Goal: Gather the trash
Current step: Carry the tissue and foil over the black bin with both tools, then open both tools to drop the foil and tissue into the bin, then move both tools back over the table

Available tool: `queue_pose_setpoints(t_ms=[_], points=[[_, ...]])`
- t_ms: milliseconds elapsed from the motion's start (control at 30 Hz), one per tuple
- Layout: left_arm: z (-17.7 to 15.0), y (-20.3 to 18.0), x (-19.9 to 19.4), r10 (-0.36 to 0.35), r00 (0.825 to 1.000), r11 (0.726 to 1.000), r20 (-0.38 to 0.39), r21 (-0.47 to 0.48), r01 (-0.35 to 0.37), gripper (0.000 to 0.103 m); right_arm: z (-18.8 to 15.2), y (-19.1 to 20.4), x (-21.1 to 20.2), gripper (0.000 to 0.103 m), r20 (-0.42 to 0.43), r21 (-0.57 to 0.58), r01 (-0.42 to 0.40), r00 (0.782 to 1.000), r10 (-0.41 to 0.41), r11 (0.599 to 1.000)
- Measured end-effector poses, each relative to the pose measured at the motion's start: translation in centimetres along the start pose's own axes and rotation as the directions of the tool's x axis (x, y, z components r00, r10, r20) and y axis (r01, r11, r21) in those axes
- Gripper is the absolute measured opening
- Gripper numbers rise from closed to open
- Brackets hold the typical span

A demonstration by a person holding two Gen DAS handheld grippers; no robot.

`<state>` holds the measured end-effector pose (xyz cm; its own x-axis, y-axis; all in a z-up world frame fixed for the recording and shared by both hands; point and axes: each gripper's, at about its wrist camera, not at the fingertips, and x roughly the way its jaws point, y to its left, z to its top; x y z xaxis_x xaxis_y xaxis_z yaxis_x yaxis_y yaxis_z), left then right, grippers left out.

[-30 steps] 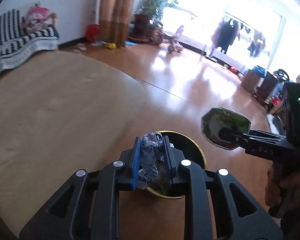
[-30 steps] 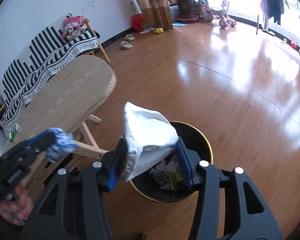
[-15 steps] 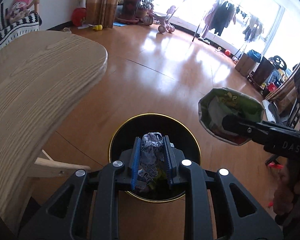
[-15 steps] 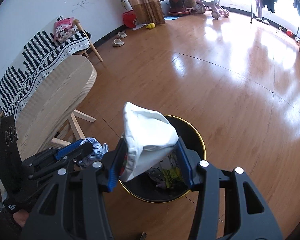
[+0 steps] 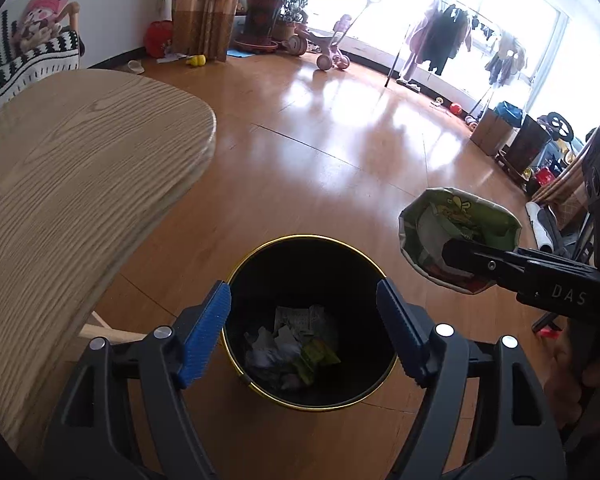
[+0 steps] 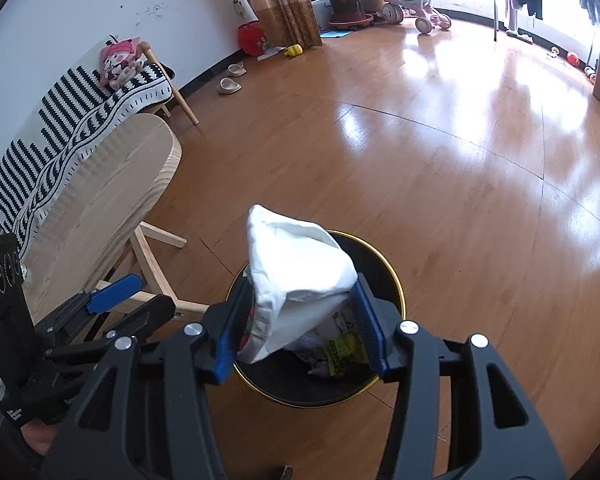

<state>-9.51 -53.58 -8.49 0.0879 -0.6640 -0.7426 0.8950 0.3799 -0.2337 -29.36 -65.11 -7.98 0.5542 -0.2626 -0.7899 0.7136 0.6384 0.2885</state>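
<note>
- While the left tool [image 5: 303, 332] hangs over the round black bin with a gold rim [image 5: 260, 384], its blue-padded jaws have just been opening and stand wide with nothing between them.
- Crumpled white paper and a yellow-green wrapper [image 5: 292, 350] lie at the bottom of that bin, straight below the open jaws.
- To the right, the right tool [image 6: 298, 330] grips an emptied snack bag, white inside and green-printed outside [image 6: 300, 276], its pads pressing on the bag's lower sides.
- Seen from the right wrist, the bag stands mouth-up over the bin's near-left rim, not inside it.
- Left of the bin is the pale wooden bench with a rounded edge [image 5: 72, 184]; the bin stands on the glossy brown wooden floor [image 5: 340, 136] just beside the bench's leg.
- A hand [image 5: 572, 392] holds the right tool's black handle at the left wrist view's right edge.
</note>
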Motion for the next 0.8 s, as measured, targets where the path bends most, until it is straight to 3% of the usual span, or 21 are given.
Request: queue_pose_setpoints(t_ms=[167, 267, 500, 667, 800], points=[[0.2, 0.2, -1.2, 0.01, 1.0, 1.0, 0.018, -0.009, -0.01, 0.076, 0.0, 0.3, -0.1, 0.054, -0.001, -0.009, 0.002, 1.0, -0.002, 1.0], [0.5, 0.5, -2.1, 0.017, 0.999, 1.0, 0.03, -0.007, -0.017, 0.079, 0.2, 0.7, -0.5, 0.079, 0.016, -0.005, 0.01, 1.0, -0.01, 1.0], [0.0, 2.7, -6.1, 0.084, 0.994, 0.996, 0.067, 0.005, -0.084, 0.083, 0.8, 3.3, -1.0, 0.08, 0.029, -0.044, 0.0, 1.0, 0.001, 0.999], [-1.9, 8.2, -12.7, 0.217, 0.967, 0.976, 0.134, -0.052, -0.212, 0.089, 1.4, 9.7, -0.6, 0.081, 0.033, -0.159, -0.043, 0.998, 0.049, 0.986], [-4.0, 14.4, -18.8, 0.374, 0.915, 0.925, 0.152, -0.131, -0.356, 0.093, 1.4, 18.7, 0.4, 0.085, 0.007, -0.292, -0.131, 0.99, 0.139, 0.947]])
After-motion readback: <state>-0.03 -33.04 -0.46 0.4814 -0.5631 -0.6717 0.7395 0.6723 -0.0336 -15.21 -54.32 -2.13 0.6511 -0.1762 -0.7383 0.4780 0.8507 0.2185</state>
